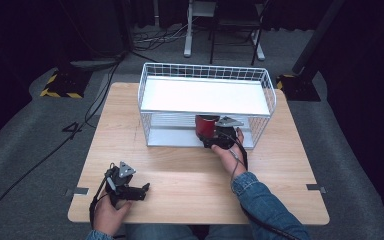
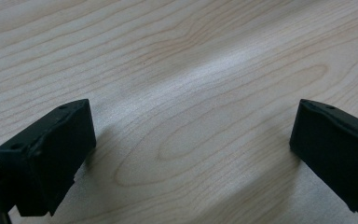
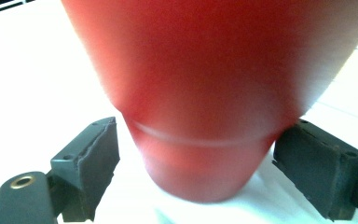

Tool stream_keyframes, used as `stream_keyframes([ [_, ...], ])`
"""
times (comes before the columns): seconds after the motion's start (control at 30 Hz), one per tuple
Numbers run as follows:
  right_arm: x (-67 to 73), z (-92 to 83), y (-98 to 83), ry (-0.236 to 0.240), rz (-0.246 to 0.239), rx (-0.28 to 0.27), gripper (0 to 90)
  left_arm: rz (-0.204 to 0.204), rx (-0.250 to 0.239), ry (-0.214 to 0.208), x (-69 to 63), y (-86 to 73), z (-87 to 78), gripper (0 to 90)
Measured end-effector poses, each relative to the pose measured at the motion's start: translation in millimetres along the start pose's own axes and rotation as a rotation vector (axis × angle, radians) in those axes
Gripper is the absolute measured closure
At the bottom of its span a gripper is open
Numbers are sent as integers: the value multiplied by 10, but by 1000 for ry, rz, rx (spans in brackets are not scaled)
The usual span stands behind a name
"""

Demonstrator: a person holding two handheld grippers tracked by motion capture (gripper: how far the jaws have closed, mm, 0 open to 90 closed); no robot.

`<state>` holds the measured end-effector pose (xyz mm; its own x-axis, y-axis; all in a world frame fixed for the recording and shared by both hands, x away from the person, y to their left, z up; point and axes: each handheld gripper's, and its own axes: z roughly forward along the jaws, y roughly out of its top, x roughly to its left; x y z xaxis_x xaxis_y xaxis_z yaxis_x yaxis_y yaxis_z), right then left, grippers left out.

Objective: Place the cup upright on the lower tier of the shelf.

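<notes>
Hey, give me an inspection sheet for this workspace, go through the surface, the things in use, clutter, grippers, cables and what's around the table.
Surface: light wooden table, bare wood grain under the left jaws.
Job's things: white wire rack with a white upper shelf, standing at the far middle of the table; red cup at the lower shelf's front.
Clutter: nothing seen.
Grippers: left hand-held gripper low over the near left of the table, jaws wide apart, nothing between them; right hand-held gripper at the rack, jaws either side of the cup's base, a gap showing on one side.
Cables: black cable across the grey floor on the left.
Surroundings: dark curtains; yellow-black striped base.
</notes>
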<state>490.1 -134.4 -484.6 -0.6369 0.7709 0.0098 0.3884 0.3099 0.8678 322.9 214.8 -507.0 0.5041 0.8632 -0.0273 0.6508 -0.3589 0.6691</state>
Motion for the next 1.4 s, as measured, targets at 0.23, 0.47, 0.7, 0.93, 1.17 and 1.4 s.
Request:
stream_keyframes([
  [0.23,6,-223,-23,20,2,-4,150,-1,1,4,2,17,14,5],
  [0.47,6,-456,-47,44,9,-8,150,-7,1,6,-4,15,12,5],
  [0.7,27,-721,-25,80,-25,-10,151,-7,0,7,-10,9,8,5],
  [0.93,20,-962,-23,111,-58,-6,151,-8,0,11,-19,-2,-2,5],
  [1.17,-60,-1209,-58,120,-61,-2,151,-10,-1,8,-23,-7,-5,5],
  [1.4,-156,-1452,-127,114,-51,-1,154,-10,-1,8,-23,-7,-5,5],
])
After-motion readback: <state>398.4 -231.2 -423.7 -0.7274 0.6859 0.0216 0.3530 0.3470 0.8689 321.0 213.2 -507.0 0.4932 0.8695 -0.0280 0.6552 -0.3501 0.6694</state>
